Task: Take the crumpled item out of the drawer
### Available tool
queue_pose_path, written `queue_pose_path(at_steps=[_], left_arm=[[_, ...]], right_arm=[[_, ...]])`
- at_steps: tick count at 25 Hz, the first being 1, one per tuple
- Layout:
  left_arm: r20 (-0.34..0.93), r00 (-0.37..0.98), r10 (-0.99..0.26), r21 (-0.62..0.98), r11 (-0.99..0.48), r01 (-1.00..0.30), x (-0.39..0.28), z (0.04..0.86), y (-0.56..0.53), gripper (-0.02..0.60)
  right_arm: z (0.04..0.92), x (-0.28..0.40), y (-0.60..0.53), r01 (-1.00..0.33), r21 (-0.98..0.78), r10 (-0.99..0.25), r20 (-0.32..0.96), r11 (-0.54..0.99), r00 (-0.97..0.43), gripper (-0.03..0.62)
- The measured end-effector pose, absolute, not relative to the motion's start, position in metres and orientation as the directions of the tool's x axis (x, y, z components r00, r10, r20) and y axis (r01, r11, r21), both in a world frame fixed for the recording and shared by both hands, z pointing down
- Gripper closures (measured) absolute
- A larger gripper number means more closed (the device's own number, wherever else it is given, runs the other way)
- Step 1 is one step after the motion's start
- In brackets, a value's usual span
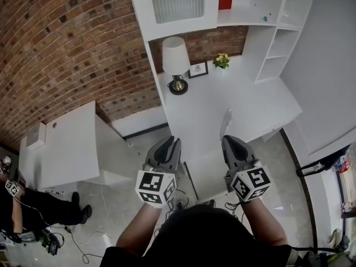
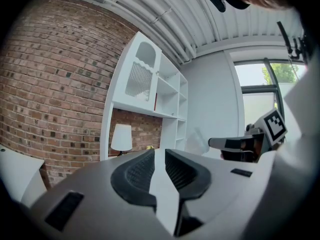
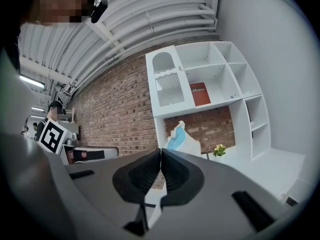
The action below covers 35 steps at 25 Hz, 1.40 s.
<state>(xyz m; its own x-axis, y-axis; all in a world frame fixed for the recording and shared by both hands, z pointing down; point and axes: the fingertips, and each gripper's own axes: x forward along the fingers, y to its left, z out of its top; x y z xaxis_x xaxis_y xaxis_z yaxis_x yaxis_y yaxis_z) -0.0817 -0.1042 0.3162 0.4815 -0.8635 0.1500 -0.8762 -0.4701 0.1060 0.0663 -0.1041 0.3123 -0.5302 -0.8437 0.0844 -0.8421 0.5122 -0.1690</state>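
The crumpled item (image 3: 182,136), white with a blue patch, sticks up just past the tips of the right gripper (image 3: 160,151). Those fingers are pressed tight together on its lower edge. It hangs in the air beyond the fingertips, above the white worktop (image 1: 250,104) and touching nothing else.

So the main job looks done: the item is out and lifted. Below and between the two grippers sits a white box shape that I take for the drawer (image 1: 207,174), pulled open, though I can't see inside it. At most, what's left is setting the item down and maybe closing up.

Over to the left gripper (image 2: 159,151). Its fingers stand a narrow gap apart with nothing between them. It's level with its partner and well clear of the item.

The right gripper view is the only one giving the item's colour and crumple, against the shelves (image 3: 235,84) and the flowers (image 3: 219,149). From the head it's just a pale wisp ahead of the fingertips. The left gripper view catches it side-on, faint, at the other gripper's tip. Only the head view shows the drawer shape and the lamp (image 1: 176,60) beyond both sets of fingers.
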Motion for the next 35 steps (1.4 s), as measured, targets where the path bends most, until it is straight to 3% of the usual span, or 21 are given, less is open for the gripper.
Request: queue_pose_path(at_steps=[35], left_arm=[[0.190,0.486,-0.853,0.125,-0.469,-0.874,-0.077,0.332,-0.113,0.518]], right_arm=[[0.326,0.071,-0.112,-0.850,-0.192,-0.849,0.115,0.491,-0.516,0.591]])
